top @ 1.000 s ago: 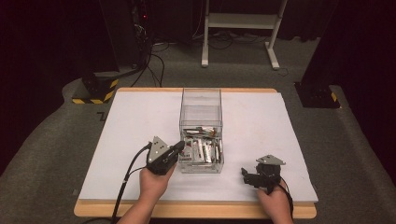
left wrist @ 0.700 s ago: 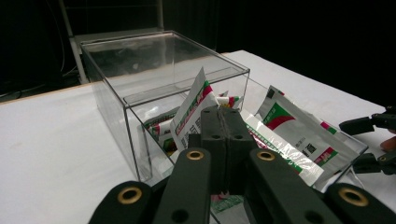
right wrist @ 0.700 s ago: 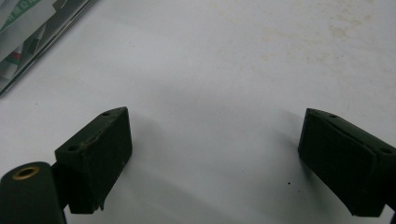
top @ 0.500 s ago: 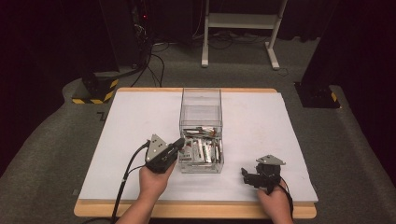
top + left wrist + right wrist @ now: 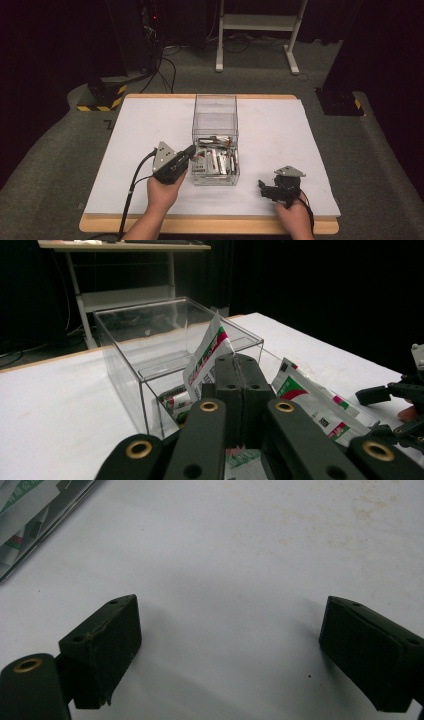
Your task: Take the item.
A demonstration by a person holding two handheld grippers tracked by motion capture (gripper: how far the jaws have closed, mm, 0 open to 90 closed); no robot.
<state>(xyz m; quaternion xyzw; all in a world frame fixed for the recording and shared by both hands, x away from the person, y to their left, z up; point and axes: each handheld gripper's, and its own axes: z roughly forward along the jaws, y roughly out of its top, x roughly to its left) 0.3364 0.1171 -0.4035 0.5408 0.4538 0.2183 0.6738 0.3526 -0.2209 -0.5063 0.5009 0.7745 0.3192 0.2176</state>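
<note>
A white tabletop (image 5: 280, 130) is seen from the high view, with a clear plastic box (image 5: 215, 120) standing on it ahead of and between the two grippers. The box is open at the top, and flat white packets (image 5: 216, 161) with red and green print are piled in its near end

The left gripper (image 5: 189, 151) is held at the near left corner of the box, its tip at the box's edge. In the left gripper view the box (image 5: 150, 340) is seen just ahead of the jaws, its wall rising to their left, and more packets (image 5: 320, 405) are seen lying to the right of the jaws. The left gripper (image 5: 235, 360) is closed, its two black jaws pressed together on a single packet (image 5: 205, 355), which is clamped between them and stands up tilted above and to the left of the tips

The right gripper (image 5: 264, 187) is rested low over the tabletop, well apart from the box, to its right and nearer the person. In the right gripper view the right gripper (image 5: 227, 640) is shown with its jaws spread wide and nothing between them but bare tabletop (image 5: 250, 555); the corner of the box (image 5: 30, 515) is seen far off to their upper left
</note>
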